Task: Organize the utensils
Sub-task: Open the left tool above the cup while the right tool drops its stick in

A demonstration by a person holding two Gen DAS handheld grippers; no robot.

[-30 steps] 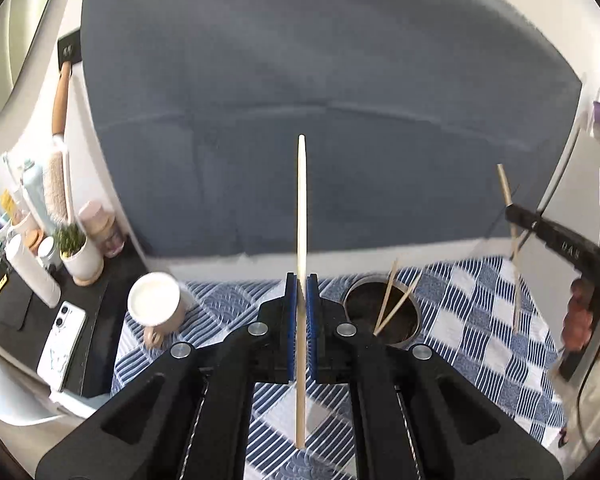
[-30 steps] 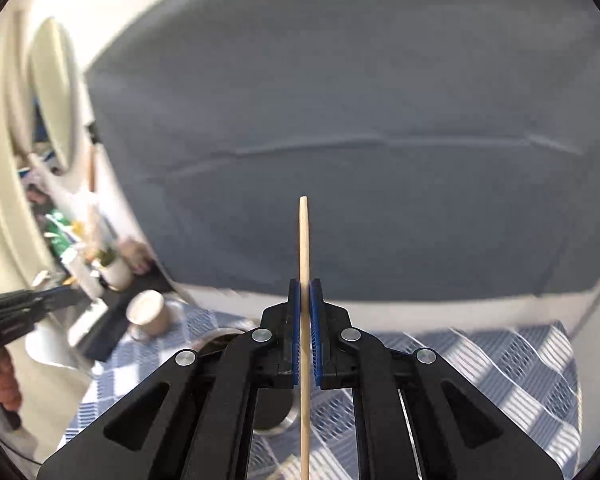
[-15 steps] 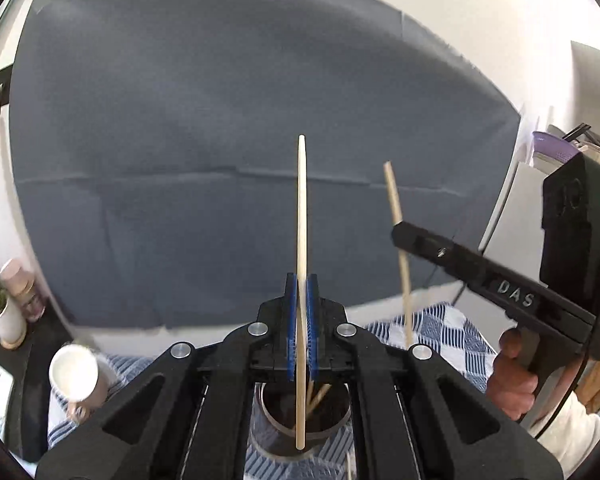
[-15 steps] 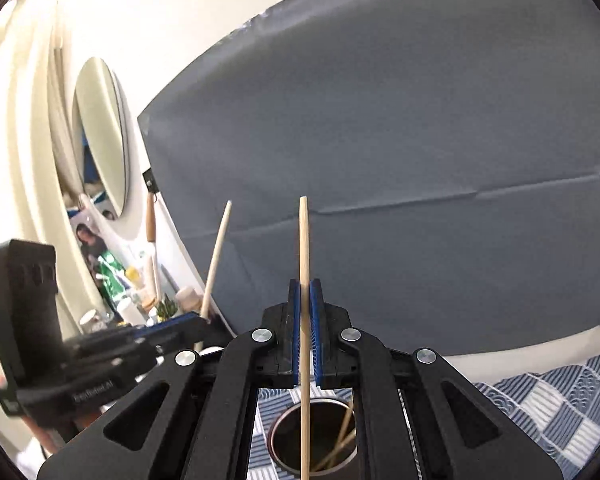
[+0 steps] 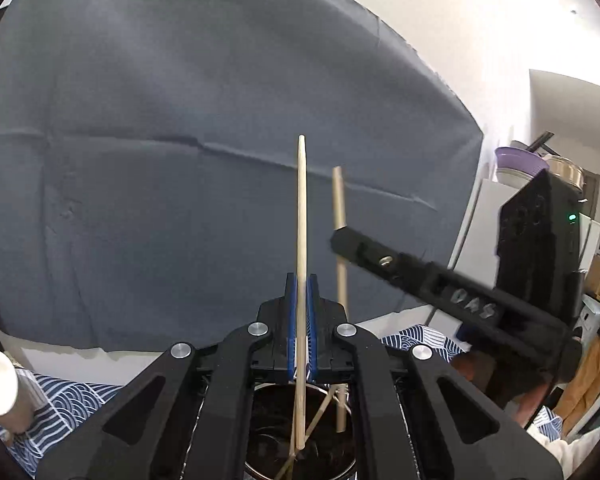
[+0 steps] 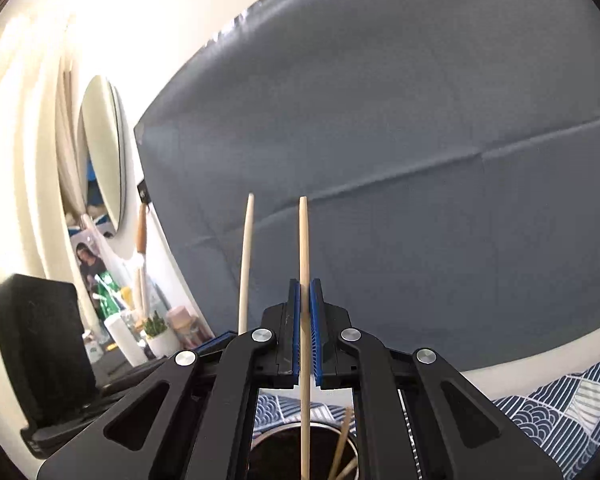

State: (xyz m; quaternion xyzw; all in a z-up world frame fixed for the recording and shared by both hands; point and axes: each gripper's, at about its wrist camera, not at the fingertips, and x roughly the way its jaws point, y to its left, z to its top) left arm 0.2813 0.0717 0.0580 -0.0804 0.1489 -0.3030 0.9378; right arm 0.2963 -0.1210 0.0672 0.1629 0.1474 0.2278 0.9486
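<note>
Each hand-held gripper, left (image 5: 301, 308) and right (image 6: 305, 316), pinches a pale wooden chopstick (image 5: 301, 240) upright over the round dark metal holder (image 5: 300, 440) at the frame's bottom, which already has several chopsticks inside; releasing remains.

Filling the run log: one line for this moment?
left hand-held gripper: shut on chopstick | right hand-held gripper: shut on chopstick | both upright over holder | holder: chopsticks inside

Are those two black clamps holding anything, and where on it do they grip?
Yes. Each is shut on one upright wooden chopstick, gripped partway along its length: the left gripper on the left chopstick, the right gripper on the right chopstick.
</note>
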